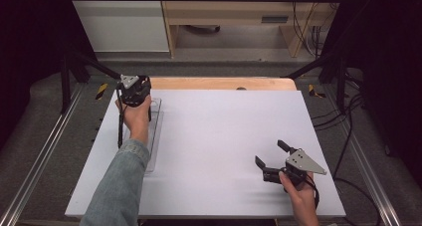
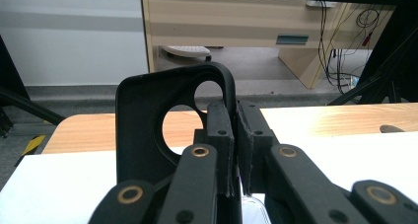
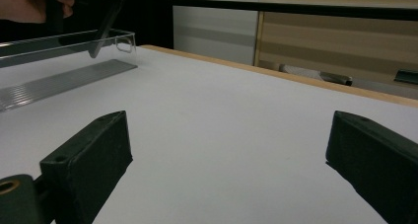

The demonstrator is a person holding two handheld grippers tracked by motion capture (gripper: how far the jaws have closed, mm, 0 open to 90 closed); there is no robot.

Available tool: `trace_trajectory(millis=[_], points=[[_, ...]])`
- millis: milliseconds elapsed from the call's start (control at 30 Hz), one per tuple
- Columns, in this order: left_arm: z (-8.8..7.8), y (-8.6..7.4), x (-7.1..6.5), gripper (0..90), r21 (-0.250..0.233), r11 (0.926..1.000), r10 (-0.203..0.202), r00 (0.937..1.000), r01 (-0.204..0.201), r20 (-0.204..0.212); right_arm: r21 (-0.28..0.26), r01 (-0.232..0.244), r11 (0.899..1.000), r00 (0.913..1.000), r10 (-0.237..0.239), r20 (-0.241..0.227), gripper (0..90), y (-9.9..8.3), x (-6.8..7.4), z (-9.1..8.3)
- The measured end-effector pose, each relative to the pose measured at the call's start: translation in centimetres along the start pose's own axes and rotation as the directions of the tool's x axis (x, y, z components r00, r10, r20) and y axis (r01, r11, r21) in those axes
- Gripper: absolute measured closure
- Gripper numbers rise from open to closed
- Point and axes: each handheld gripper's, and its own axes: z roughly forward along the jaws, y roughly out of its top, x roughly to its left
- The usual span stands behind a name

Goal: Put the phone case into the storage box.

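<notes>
Left gripper (image 1: 133,89), hand-held, far left of the white table (image 1: 214,136): jaws pressed together on a black plastic piece with a round hole (image 2: 162,120), held upright above the far end of the tray. Clear plastic tray (image 1: 155,121), long and shallow, far-left area of the table, lying near-to-far; contents cannot be told through the arm and glare. Right gripper (image 1: 272,155), hand-held, near right: jaws wide apart, holding nothing, low over bare table, well apart from the tray. Denim sleeve (image 1: 117,186) covers the left forearm.
</notes>
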Motion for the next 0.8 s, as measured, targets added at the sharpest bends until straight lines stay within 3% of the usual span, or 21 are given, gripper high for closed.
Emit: trace_trajectory(millis=[800], points=[[0.94,-0.71,-0.30,84.5,0.027,0.9993,0.025,0.9989,-0.026,0.040,0.000,-0.001,1.000,1.0000,0.001,0.001,3.8,0.02,-0.10,0.05]])
